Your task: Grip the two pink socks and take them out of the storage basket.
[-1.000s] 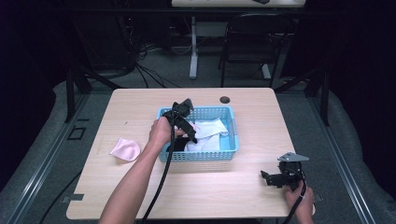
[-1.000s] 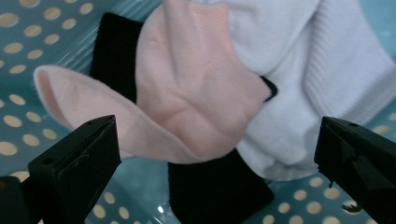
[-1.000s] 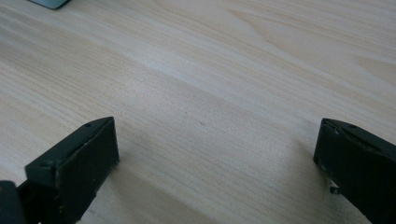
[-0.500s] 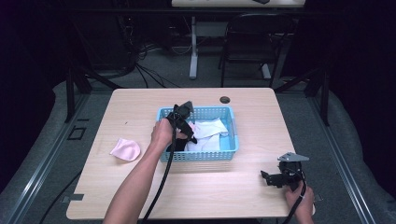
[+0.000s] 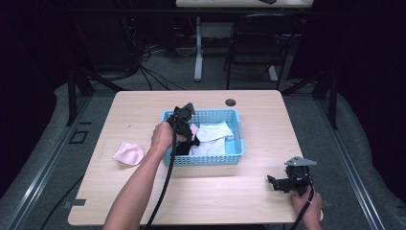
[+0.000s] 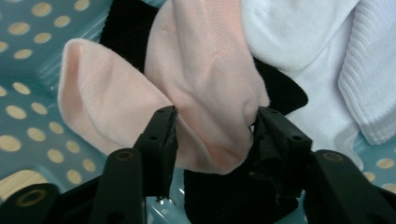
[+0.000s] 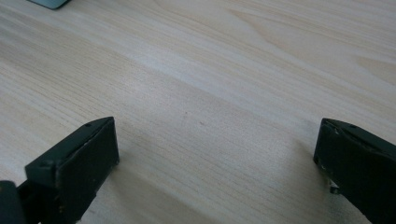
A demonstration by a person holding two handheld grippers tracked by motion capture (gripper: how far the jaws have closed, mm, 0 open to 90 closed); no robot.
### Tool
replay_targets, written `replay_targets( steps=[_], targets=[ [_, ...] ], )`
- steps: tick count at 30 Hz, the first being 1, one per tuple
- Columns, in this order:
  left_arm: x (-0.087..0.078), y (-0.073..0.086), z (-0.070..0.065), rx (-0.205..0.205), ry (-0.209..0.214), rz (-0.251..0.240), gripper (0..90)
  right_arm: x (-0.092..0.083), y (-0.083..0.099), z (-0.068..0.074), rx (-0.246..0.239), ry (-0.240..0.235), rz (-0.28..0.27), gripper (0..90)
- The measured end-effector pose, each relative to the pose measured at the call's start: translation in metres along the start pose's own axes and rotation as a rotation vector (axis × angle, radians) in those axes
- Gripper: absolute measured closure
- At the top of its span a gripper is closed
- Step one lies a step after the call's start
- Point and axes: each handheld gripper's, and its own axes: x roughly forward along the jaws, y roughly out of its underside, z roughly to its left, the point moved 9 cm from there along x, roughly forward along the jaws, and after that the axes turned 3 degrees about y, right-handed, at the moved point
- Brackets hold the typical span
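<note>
**Left gripper closing on pink sock in basket**

Left gripper (image 6: 212,126) reaches down into the blue basket (image 5: 230,158), left end. Jaws have just been closing, now partway in, with the pink sock (image 6: 205,84) bunched between them. Both pads touch the sock's sides and the fabric bulges out between and below them, so it's pinched. A second lobe of the same pink fabric sticks out past the left jaw in the left gripper view. Sock lies on top of a black sock (image 6: 128,28), with white socks (image 6: 336,51) just beside it toward the right of that view.

Another pink sock (image 5: 128,153) lies on the table (image 5: 249,201), left of the basket, apart from it.

Right gripper (image 5: 282,183) rests at the table's near right corner, well apart from the basket. Jaws spread wide over bare wood in the right gripper view, nothing between them.
</note>
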Motion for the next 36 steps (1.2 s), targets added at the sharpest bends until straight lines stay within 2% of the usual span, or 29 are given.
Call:
replay_targets(
  steps=[10,14,18,25,31,36],
  targets=[
    [-0.008,0.005,0.009,-0.017,-0.018,-0.015,44.9,0.0,0.0,0.0,0.0,0.0,0.0,0.0],
    [-0.008,0.006,0.012,-0.024,-0.017,-0.022,46.7,0.0,0.0,0.0,0.0,0.0,0.0,0.0],
    [-0.008,0.005,0.016,-0.019,-0.046,-0.028,54.1,0.0,0.0,0.0,0.0,0.0,0.0,0.0],
    [-0.004,0.002,0.015,0.014,-0.06,-0.036,84.6,0.0,0.0,0.0,0.0,0.0,0.0,0.0],
    [-0.01,0.002,0.014,0.028,-0.07,-0.034,86.5,0.0,0.0,0.0,0.0,0.0,0.0,0.0],
    [-0.031,0.001,0.014,0.052,-0.088,-0.05,86.7,0.0,0.0,0.0,0.0,0.0,0.0,0.0]
  ],
)
